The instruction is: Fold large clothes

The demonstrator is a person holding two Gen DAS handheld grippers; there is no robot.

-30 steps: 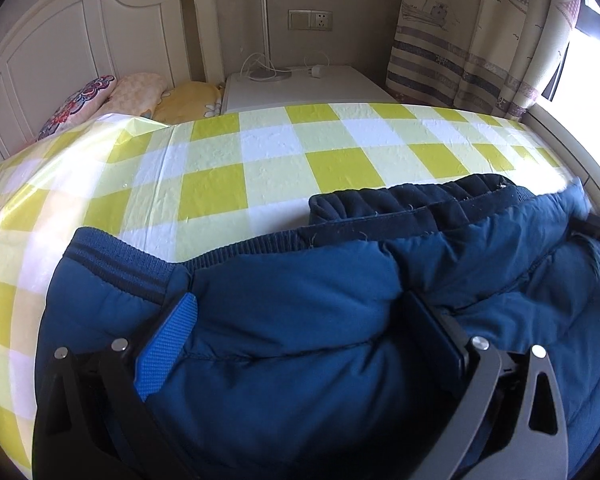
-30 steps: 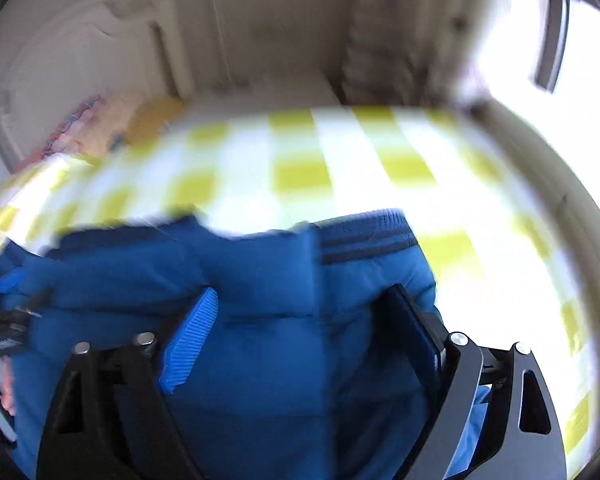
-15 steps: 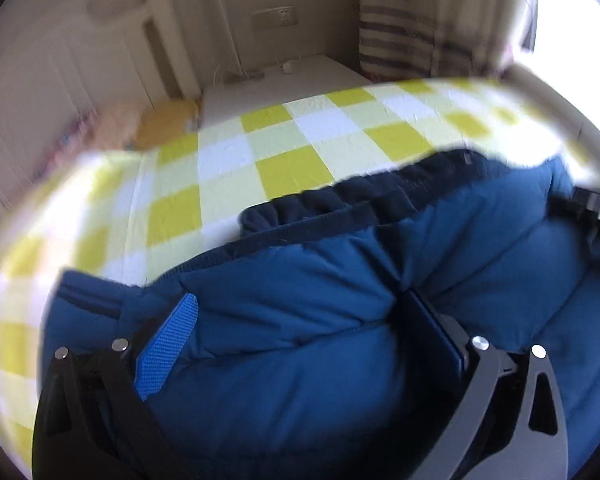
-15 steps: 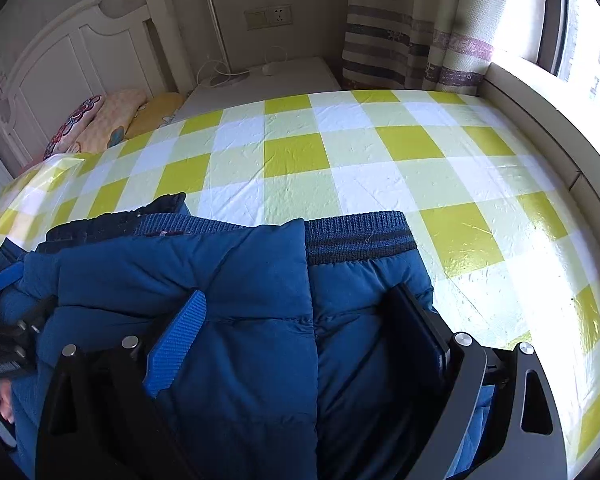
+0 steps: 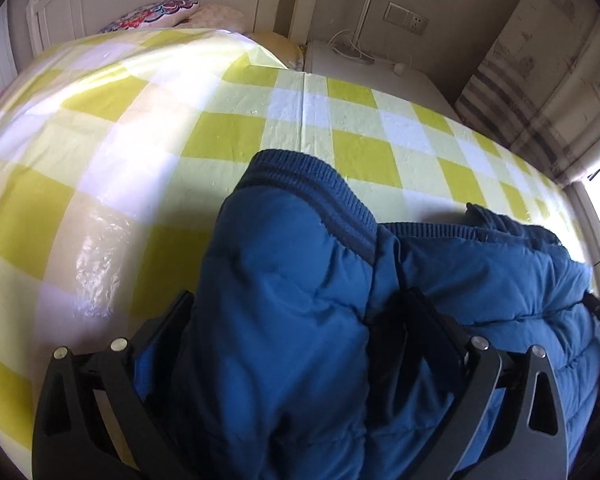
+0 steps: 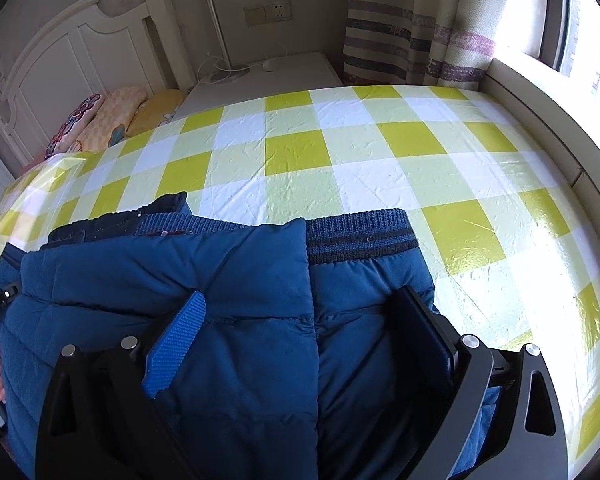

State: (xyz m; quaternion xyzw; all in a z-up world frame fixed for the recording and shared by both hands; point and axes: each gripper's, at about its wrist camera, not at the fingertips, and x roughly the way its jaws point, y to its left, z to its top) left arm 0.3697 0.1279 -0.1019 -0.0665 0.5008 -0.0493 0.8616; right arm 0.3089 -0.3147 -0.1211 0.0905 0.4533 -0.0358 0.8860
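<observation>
A blue puffer jacket point(image 5: 292, 280) with a ribbed hem lies folded on the yellow-and-white checked bed cover point(image 5: 140, 140). In the left wrist view my left gripper point(image 5: 296, 312) has its jaws spread wide, with a thick fold of the jacket bulging between them. In the right wrist view the jacket point(image 6: 240, 280) fills the lower left, its ribbed hem point(image 6: 360, 240) pointing up the bed cover point(image 6: 380, 160). My right gripper point(image 6: 300, 312) stands wide around the jacket's folded edge, its blue pad point(image 6: 176, 344) on the left.
A white headboard point(image 6: 80, 60) and pillows point(image 6: 100, 120) lie at the far left. A white bedside cabinet point(image 6: 260, 76) with a lamp stands behind the bed. Striped curtains point(image 6: 400, 40) and a bright window ledge point(image 6: 540, 100) run along the right.
The left gripper has swung left with its part of the jacket, so the hem now points up the bed. The right view has steadied, with the jacket lying about the same.
</observation>
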